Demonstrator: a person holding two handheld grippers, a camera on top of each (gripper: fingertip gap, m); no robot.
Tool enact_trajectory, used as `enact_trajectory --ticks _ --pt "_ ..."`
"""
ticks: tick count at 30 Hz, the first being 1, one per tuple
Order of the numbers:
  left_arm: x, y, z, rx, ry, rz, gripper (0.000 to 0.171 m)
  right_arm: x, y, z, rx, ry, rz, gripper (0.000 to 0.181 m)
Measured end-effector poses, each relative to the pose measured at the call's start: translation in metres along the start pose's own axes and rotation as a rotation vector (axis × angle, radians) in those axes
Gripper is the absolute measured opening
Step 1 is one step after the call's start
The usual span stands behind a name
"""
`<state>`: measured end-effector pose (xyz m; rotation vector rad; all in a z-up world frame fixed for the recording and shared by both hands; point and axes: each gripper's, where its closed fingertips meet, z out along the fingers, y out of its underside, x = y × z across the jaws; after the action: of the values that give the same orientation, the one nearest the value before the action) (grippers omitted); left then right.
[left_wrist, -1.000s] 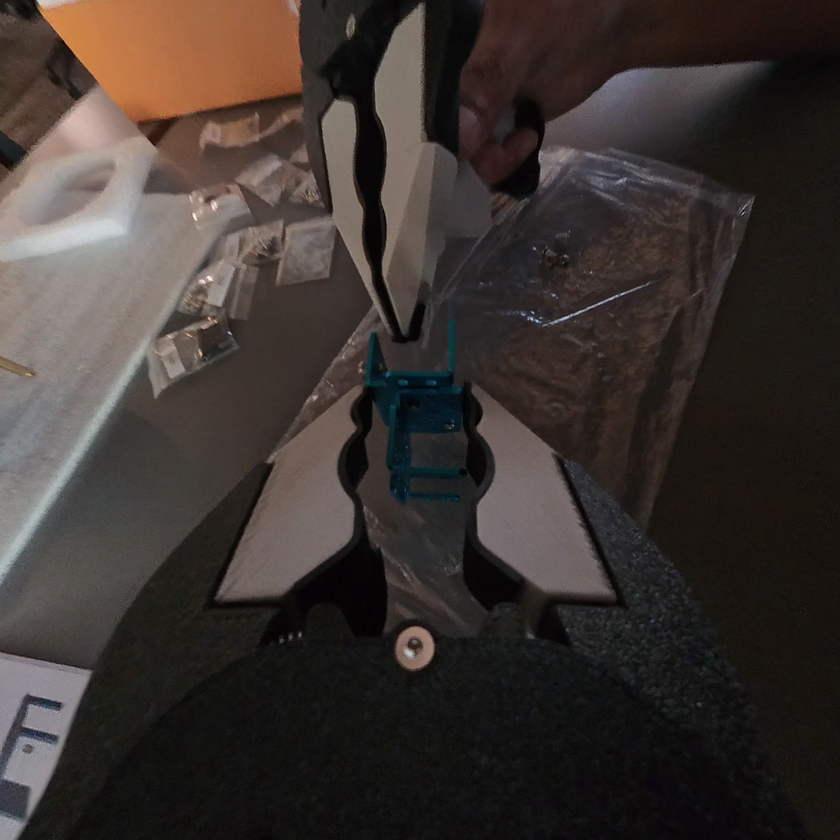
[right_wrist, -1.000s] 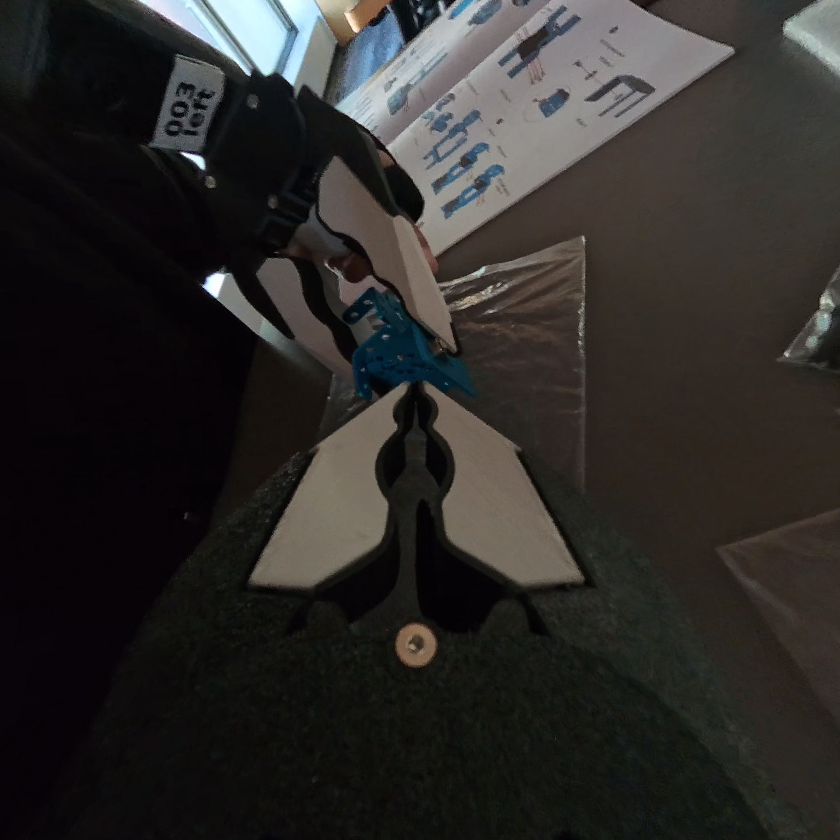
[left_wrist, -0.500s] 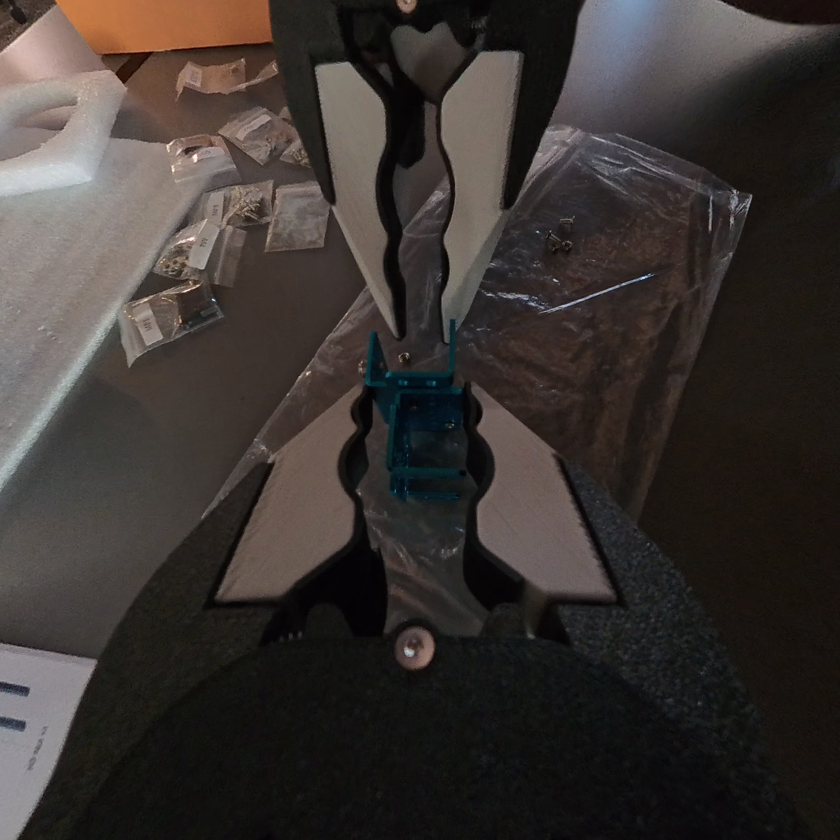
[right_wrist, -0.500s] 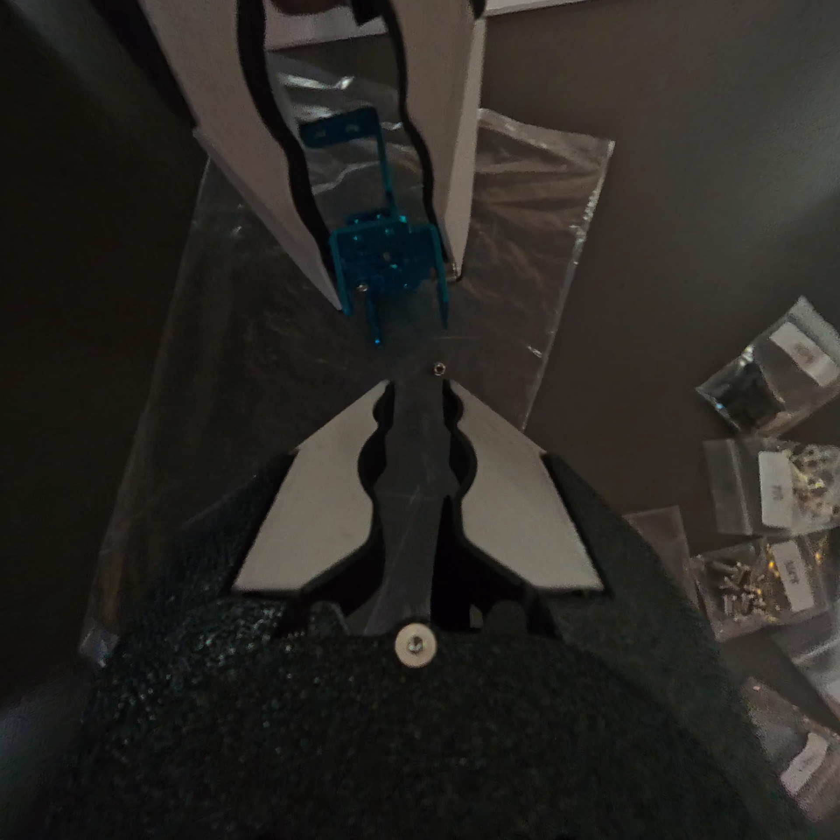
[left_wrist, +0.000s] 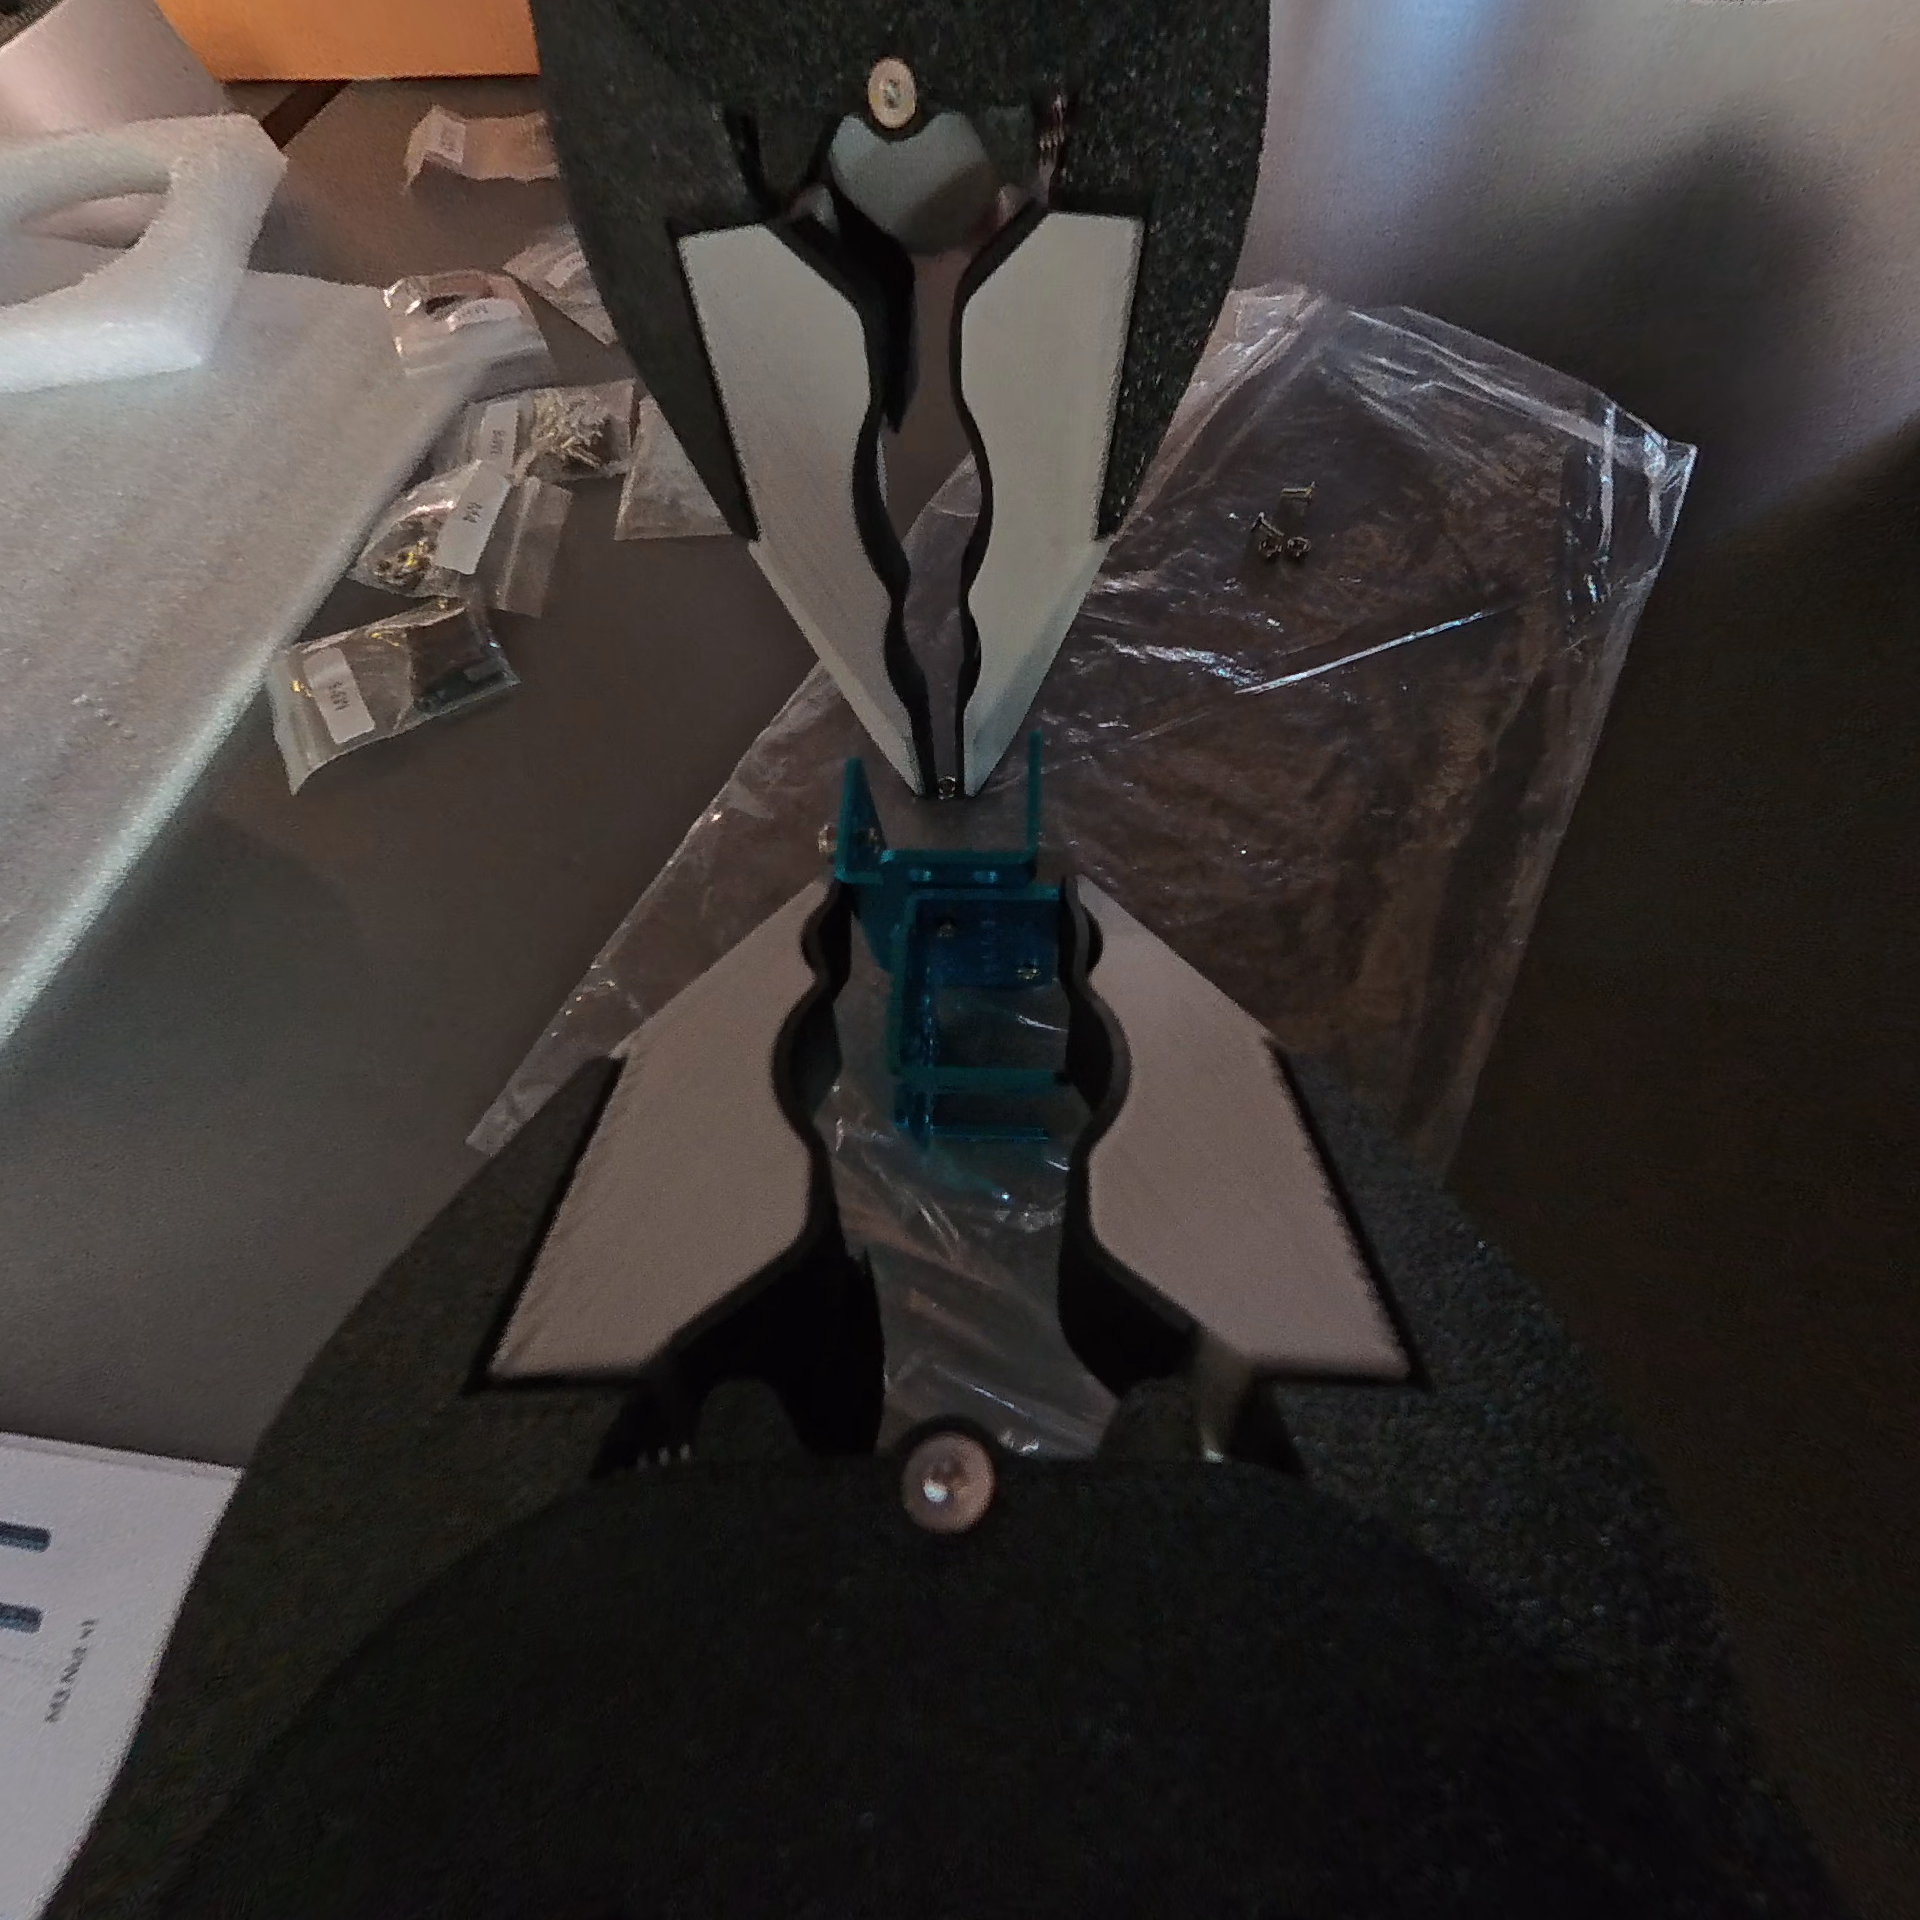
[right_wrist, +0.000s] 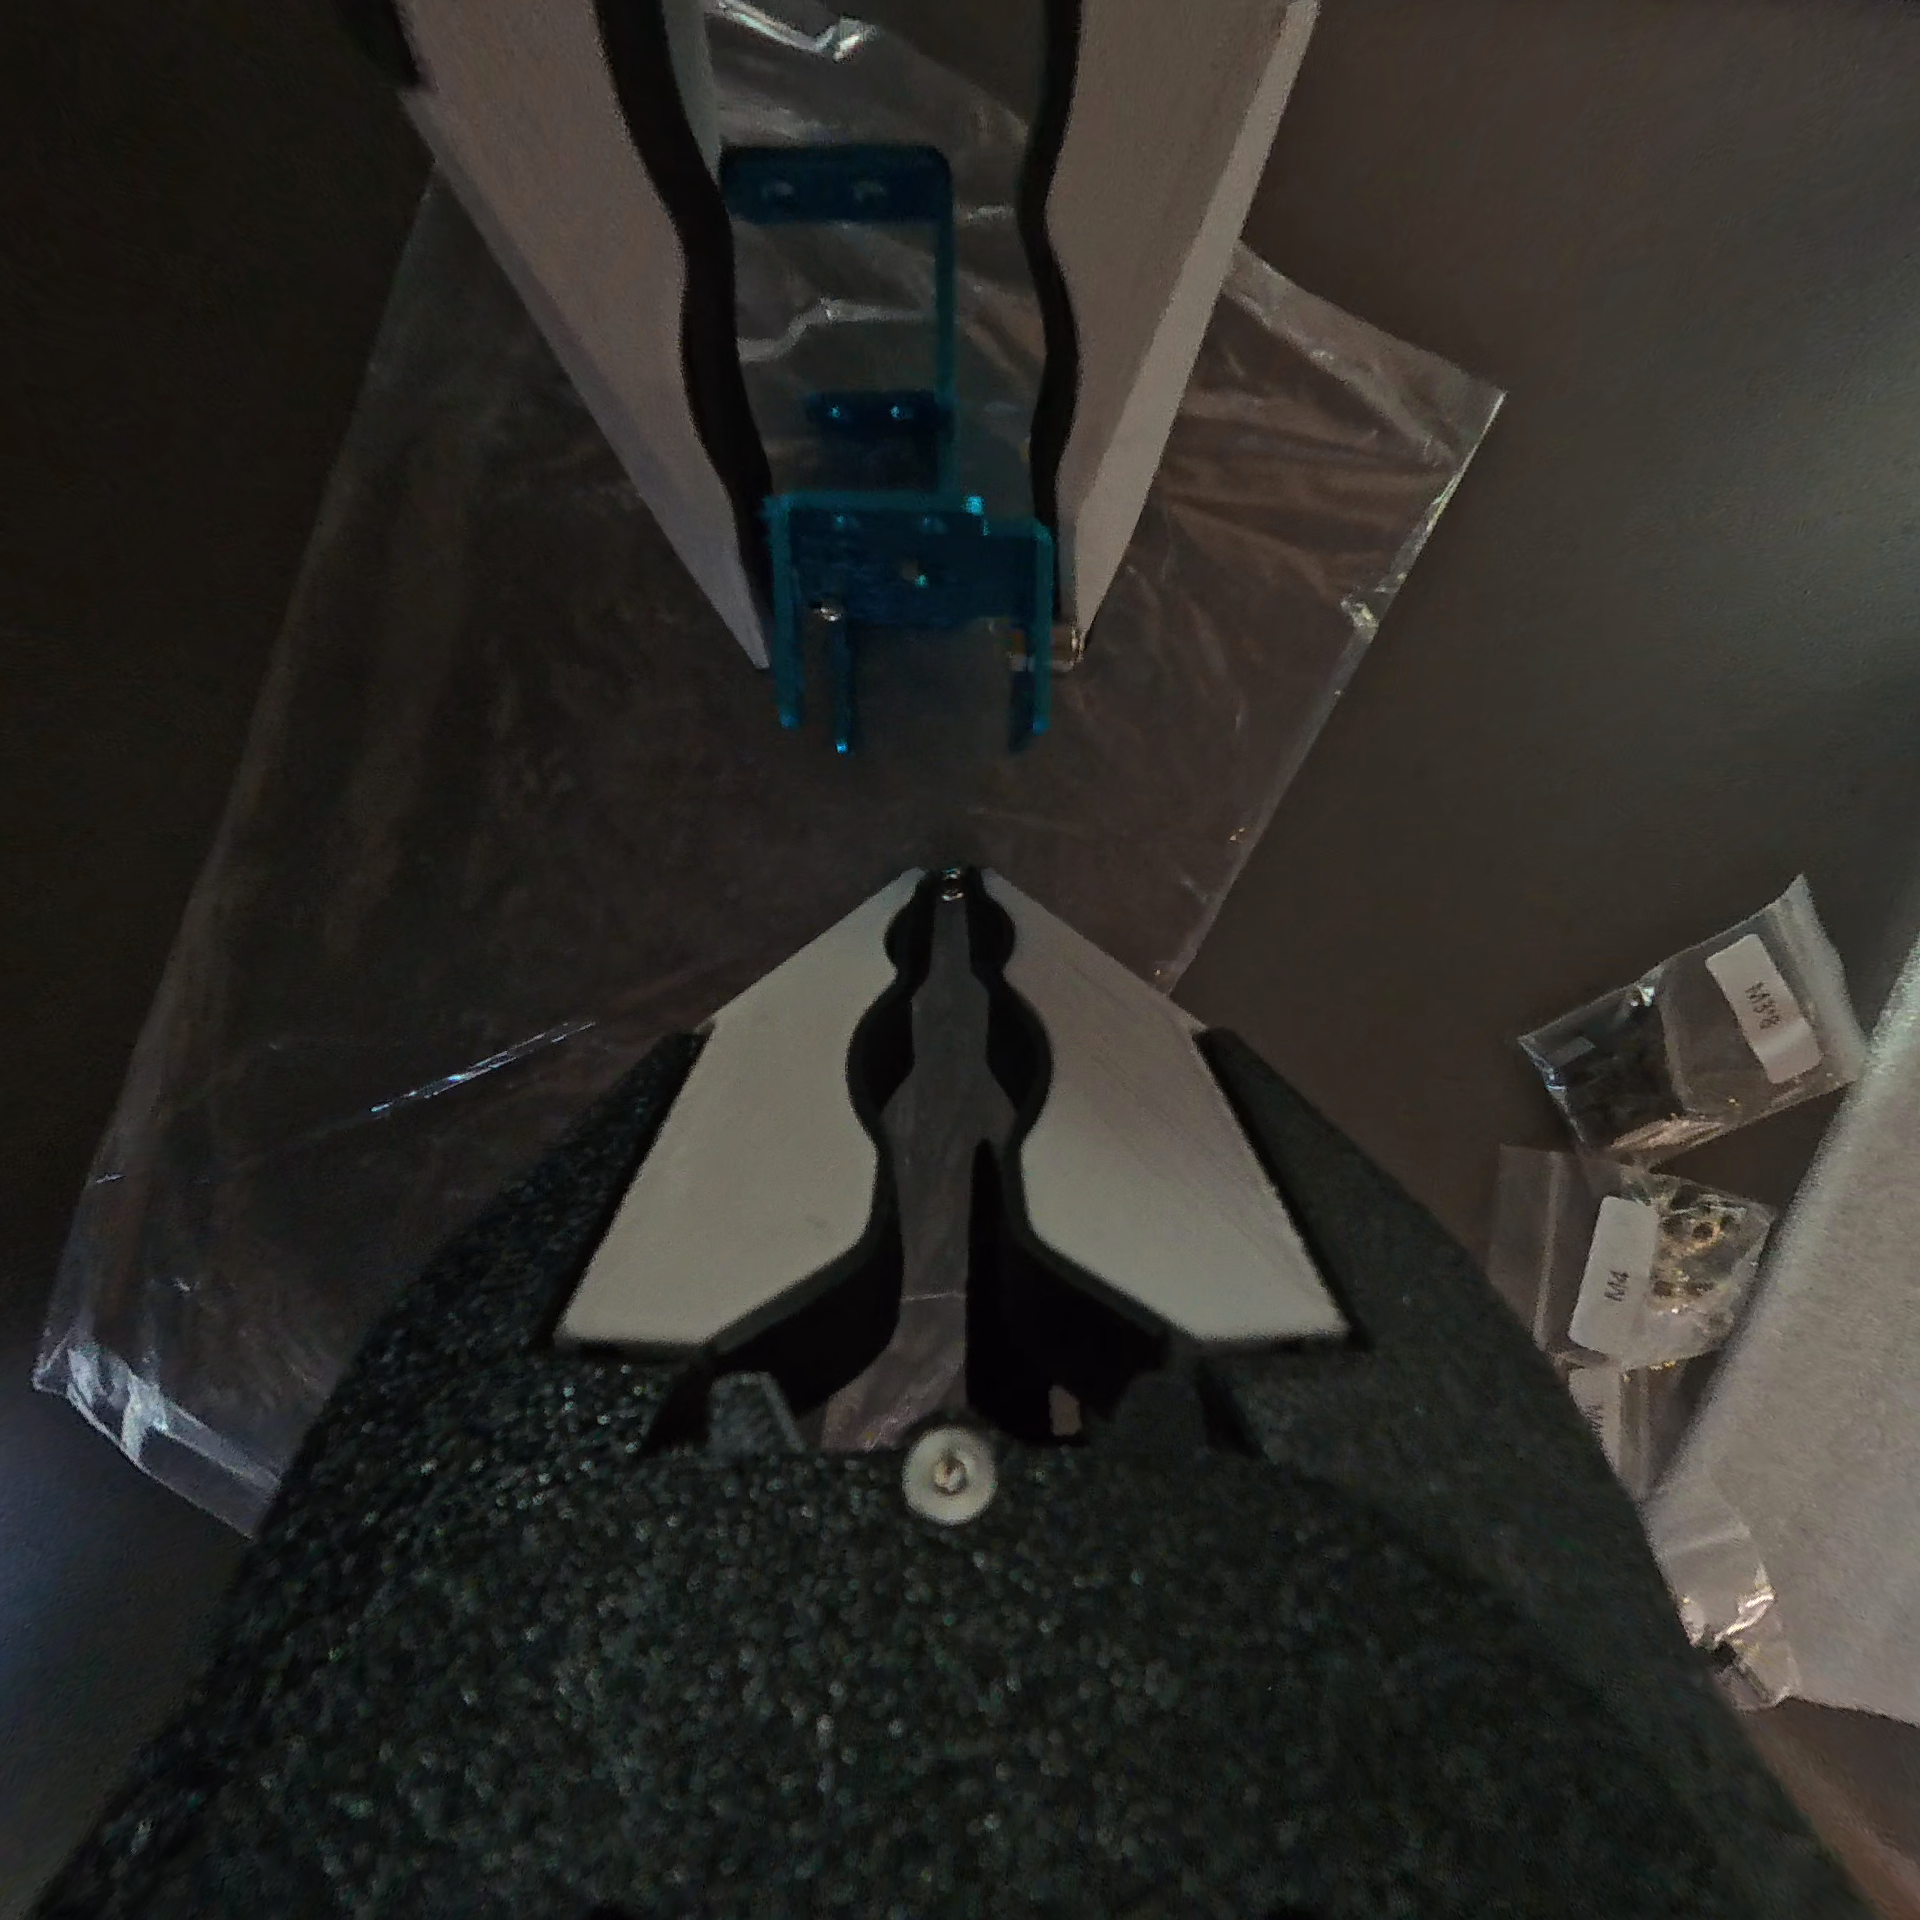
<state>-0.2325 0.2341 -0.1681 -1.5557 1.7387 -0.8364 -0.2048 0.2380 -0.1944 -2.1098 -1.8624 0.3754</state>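
Note:
My left gripper is shut on a blue metal bracket assembly and holds it above a clear plastic bag. My right gripper faces it tip to tip, shut on a small screw just beyond the bracket's two upright tabs. In the right wrist view, my right gripper pinches the screw at its very tips. There is a gap between it and the bracket, which the left gripper holds.
A few loose screws lie on the bag. Small bags of hardware lie at the left next to white foam packing; they also show at the right of the right wrist view. A printed sheet lies near left. The gap from one gripper's tips to the other's is roughly 4 cm.
My right gripper has swung round from a tilted pose to face the left gripper head-on, and its jaws have narrowed onto the small screw. The left gripper has kept hold of the bracket.

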Motion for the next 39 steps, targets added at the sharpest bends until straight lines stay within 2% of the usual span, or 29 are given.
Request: enact_trajectory --ticks 4,8,12,15,17,19,23,39 --pt "0.000 0.000 0.000 -0.003 -0.005 0.011 0.039 0.000 0.000 0.000 -0.020 -0.020 0.019 0.005" --pt "-0.002 -0.003 -0.001 0.009 -0.027 0.028 0.039 0.003 -0.002 -0.004 0.079 -0.027 0.070 0.004" --pt "-0.002 -0.016 -0.007 0.091 -0.030 0.026 0.040 0.004 -0.014 -0.023 0.322 -0.067 0.208 0.004" --pt "-0.003 -0.028 -0.013 0.162 -0.039 0.028 0.040 0.004 -0.031 -0.044 0.574 -0.144 0.342 0.003" --pt "-0.006 -0.030 -0.014 0.169 -0.052 0.022 0.040 0.000 -0.040 -0.056 0.725 -0.236 0.422 0.004" --pt "-0.006 -0.029 -0.013 0.164 -0.056 0.028 0.040 -0.003 -0.044 -0.057 0.799 -0.286 0.484 0.004" --pt "-0.003 -0.028 -0.011 0.157 -0.047 0.031 0.040 -0.001 -0.048 -0.061 0.874 -0.338 0.597 0.004" --pt "-0.007 -0.023 -0.005 0.113 -0.089 0.052 0.040 -0.001 -0.056 -0.050 0.889 -0.499 0.820 0.000"
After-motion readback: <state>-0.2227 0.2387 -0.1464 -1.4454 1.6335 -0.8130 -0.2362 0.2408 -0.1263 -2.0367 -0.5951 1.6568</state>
